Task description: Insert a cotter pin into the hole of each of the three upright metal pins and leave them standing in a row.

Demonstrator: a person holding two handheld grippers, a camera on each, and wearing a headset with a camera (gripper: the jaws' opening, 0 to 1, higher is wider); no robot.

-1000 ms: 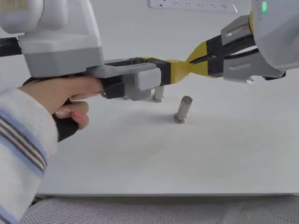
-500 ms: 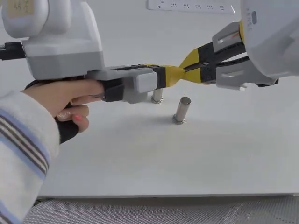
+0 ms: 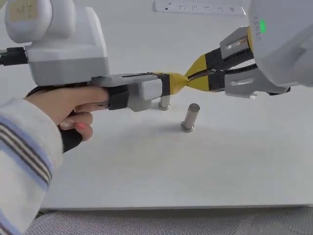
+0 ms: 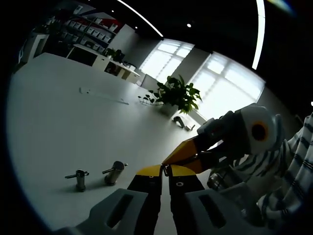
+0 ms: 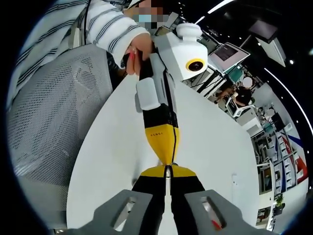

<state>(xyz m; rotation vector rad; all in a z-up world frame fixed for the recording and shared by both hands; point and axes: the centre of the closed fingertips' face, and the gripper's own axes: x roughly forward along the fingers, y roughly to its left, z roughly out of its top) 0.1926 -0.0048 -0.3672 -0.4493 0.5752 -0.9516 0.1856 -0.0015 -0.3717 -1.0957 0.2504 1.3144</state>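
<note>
My left gripper (image 3: 182, 82), held by a hand at the left, and my right gripper (image 3: 190, 80), coming in from the right, meet tip to tip above the table. Both pairs of yellow jaws are closed. A small cotter pin (image 4: 166, 169) sits pinched where the tips touch, with the left gripper (image 4: 167, 171) shut on it and the right gripper (image 5: 167, 169) against it. Below stand two upright metal pins, one (image 3: 190, 116) in the open and one (image 3: 165, 102) half hidden behind the left gripper. In the left gripper view, each of two pins (image 4: 79, 179) (image 4: 115, 173) carries a cotter pin through its top.
A white power strip (image 3: 200, 7) lies at the back of the white table (image 3: 161, 166). The front edge of the table runs along the bottom of the head view, with a mesh chair (image 5: 49, 122) below it. A potted plant (image 4: 177, 95) stands far off.
The two grippers stay tip to tip; their meeting point has drifted slightly left and the right gripper has pulled back a little. The upright pins have not moved.
</note>
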